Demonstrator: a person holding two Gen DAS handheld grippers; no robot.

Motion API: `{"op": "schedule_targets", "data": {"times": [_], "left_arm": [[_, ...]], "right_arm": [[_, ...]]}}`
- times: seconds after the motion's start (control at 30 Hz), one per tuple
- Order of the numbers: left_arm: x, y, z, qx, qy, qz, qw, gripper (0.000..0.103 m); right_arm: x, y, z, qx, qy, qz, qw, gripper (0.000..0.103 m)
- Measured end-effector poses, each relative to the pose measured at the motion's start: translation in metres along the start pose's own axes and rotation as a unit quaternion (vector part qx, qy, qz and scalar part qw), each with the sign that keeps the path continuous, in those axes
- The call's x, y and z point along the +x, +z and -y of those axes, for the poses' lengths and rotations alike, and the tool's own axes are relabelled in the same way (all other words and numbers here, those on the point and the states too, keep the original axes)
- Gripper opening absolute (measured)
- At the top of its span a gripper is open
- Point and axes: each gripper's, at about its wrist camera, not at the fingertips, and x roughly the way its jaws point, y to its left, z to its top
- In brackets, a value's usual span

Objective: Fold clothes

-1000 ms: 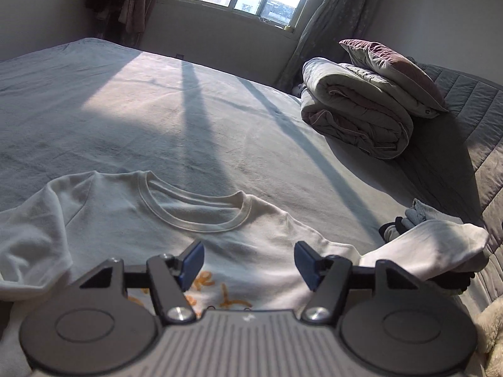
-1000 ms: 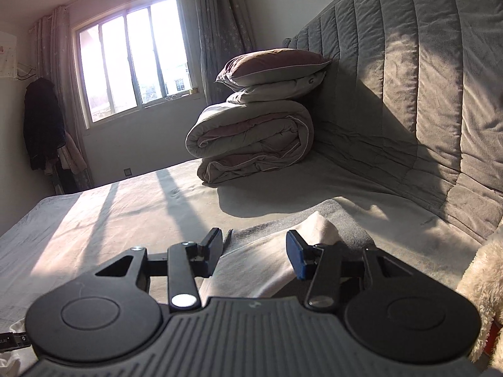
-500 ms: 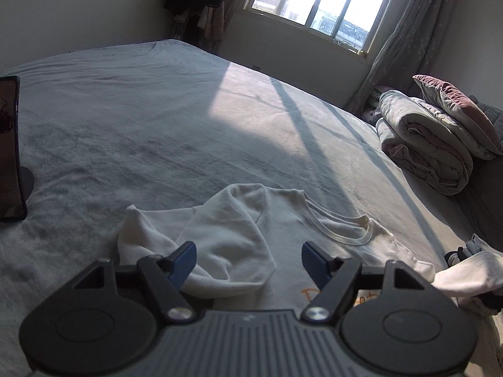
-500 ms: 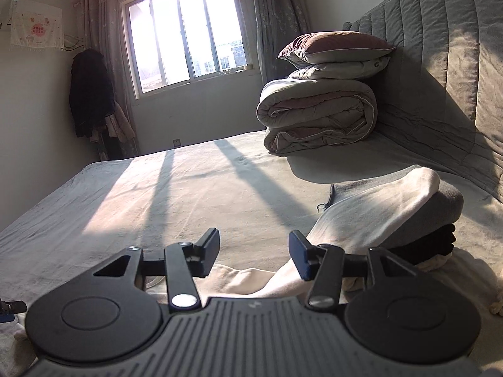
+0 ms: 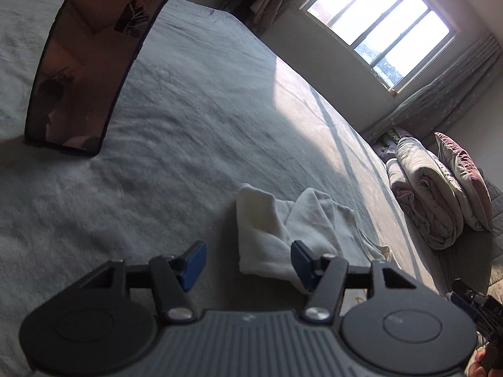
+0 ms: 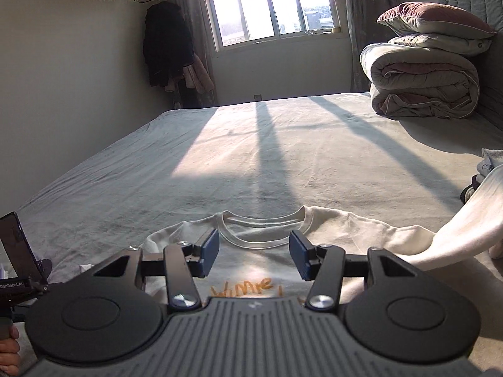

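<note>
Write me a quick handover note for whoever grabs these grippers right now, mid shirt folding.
Left gripper: open, holding nothing, aimed at the crumpled sleeve.
Right gripper: open, holding nothing, above the shirt's chest, pointing at the collar.
The white sweatshirt lies face up on the bed, orange print showing; its other sleeve drapes up over a pile of clothes at the right.
Done: shirt laid out.
Left: straighten both sleeves, fold them in, fold the body.
</note>
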Motion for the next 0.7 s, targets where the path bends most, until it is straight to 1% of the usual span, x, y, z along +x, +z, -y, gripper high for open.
{"op": "schedule_targets", "data": {"times": [0.03, 0.07, 0.13, 0.2, 0.23, 0.27, 0.3, 0.33, 0.37, 0.47, 0.5, 0.53, 0.57, 0.63, 0.7], "left_arm": [[0.001, 0.001, -0.008, -0.002, -0.005, -0.001, 1.0, 0.048], [0.004, 0.003, -0.016, -0.007, -0.007, -0.007, 0.9999, 0.046], [0.009, 0.007, -0.028, -0.024, -0.014, -0.013, 0.9995, 0.038], [0.012, 0.01, -0.033, -0.032, -0.021, -0.014, 0.9992, 0.035], [0.012, 0.011, -0.032, -0.027, -0.02, -0.012, 0.9994, 0.034], [0.013, 0.012, -0.031, -0.022, -0.019, -0.01, 0.9995, 0.034], [0.014, 0.012, -0.03, -0.016, -0.016, -0.009, 0.9997, 0.031], [0.015, 0.013, -0.029, -0.013, -0.015, -0.011, 0.9997, 0.026], [0.017, 0.014, -0.029, -0.016, -0.017, -0.014, 0.9996, 0.024], [0.023, 0.017, -0.031, -0.034, -0.028, -0.022, 0.9988, 0.024], [0.024, 0.018, -0.031, -0.036, -0.03, -0.022, 0.9986, 0.024], [0.026, 0.018, -0.031, -0.037, -0.032, -0.021, 0.9986, 0.024], [0.028, 0.018, -0.029, -0.035, -0.033, -0.021, 0.9986, 0.024], [0.032, 0.019, -0.025, -0.03, -0.037, -0.022, 0.9986, 0.024], [0.038, 0.019, -0.022, -0.032, -0.049, -0.026, 0.9979, 0.029]], "right_arm": [[0.009, -0.002, -0.013, -0.008, 0.017, -0.012, 1.0, 0.054], [0.018, -0.004, -0.026, -0.016, 0.035, -0.024, 0.999, 0.054], [0.036, -0.006, -0.052, -0.027, 0.073, -0.047, 0.996, 0.054], [0.054, -0.007, -0.078, -0.038, 0.11, -0.065, 0.991, 0.054], [0.062, -0.007, -0.089, -0.043, 0.124, -0.073, 0.989, 0.054], [0.069, -0.008, -0.099, -0.048, 0.134, -0.078, 0.987, 0.054], [0.078, -0.009, -0.112, -0.056, 0.146, -0.086, 0.984, 0.054], [0.087, -0.009, -0.124, -0.064, 0.156, -0.094, 0.981, 0.054], [0.095, -0.01, -0.134, -0.074, 0.165, -0.1, 0.978, 0.054], [0.116, -0.014, -0.16, -0.1, 0.183, -0.124, 0.97, 0.053], [0.126, -0.016, -0.167, -0.11, 0.186, -0.137, 0.967, 0.051], [0.134, -0.018, -0.171, -0.119, 0.187, -0.15, 0.963, 0.044], [0.141, -0.02, -0.174, -0.128, 0.19, -0.166, 0.959, 0.029], [0.149, -0.023, -0.174, -0.134, 0.196, -0.187, 0.953, 0.006], [0.144, -0.02, -0.163, -0.12, 0.199, -0.176, 0.957, 0.006]]}}
